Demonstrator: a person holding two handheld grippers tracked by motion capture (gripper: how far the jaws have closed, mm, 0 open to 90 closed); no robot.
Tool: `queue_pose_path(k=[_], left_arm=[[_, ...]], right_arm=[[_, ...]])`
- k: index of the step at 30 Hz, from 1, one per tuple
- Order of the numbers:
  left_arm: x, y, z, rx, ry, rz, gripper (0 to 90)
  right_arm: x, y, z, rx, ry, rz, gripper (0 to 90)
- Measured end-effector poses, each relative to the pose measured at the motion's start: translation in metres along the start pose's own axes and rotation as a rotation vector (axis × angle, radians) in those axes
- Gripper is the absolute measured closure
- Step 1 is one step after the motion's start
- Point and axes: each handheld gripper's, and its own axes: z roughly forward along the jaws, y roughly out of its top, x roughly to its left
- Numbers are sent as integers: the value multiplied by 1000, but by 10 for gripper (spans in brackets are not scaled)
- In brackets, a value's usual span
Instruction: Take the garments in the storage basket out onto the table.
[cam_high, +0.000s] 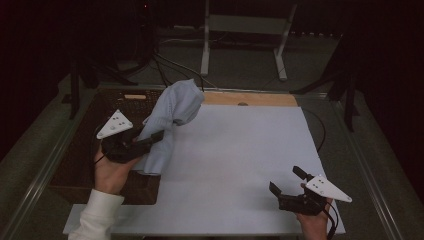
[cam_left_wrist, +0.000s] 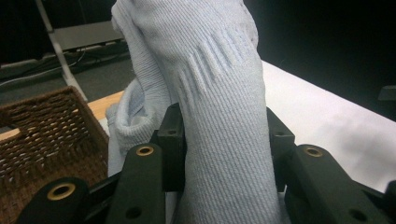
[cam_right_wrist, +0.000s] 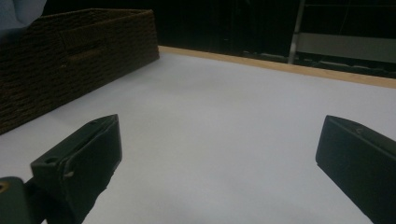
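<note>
Left gripper (cam_high: 150, 141): jaws clamped on a pale blue sock (cam_high: 172, 117), held up over the table's left edge, above the near rim of the basket.
Sock: pinched at its middle between the jaws (cam_left_wrist: 224, 154); the rest rises above them and droops to one side.
Basket (cam_high: 85, 145): dark brown wicker, at the table's left edge.
Right gripper (cam_high: 287, 182): jaws wide apart, holding nothing, near the front right corner of the white table (cam_high: 240, 165).
</note>
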Motion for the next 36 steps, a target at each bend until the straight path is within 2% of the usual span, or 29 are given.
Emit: queue_pose_path(k=[8, 16, 21, 30, 36], left_arm=[[-9, 1, 7, 4, -16, 17, 618], [-24, 5, 12, -14, -62, 35, 618], [-30, 4, 16, -13, -74, 53, 617], [-39, 5, 24, -23, -101, 51, 617], [-47, -1, 29, -26, -117, 49, 617]], right_arm=[[0, 0, 0, -1, -1, 1, 6], [-1, 0, 0, 0, -1, -1, 6], [-1, 0, 0, -1, -2, 0, 6], [-1, 0, 0, 2, 0, 0, 6], [-2, 0, -1, 0, -2, -2, 6]])
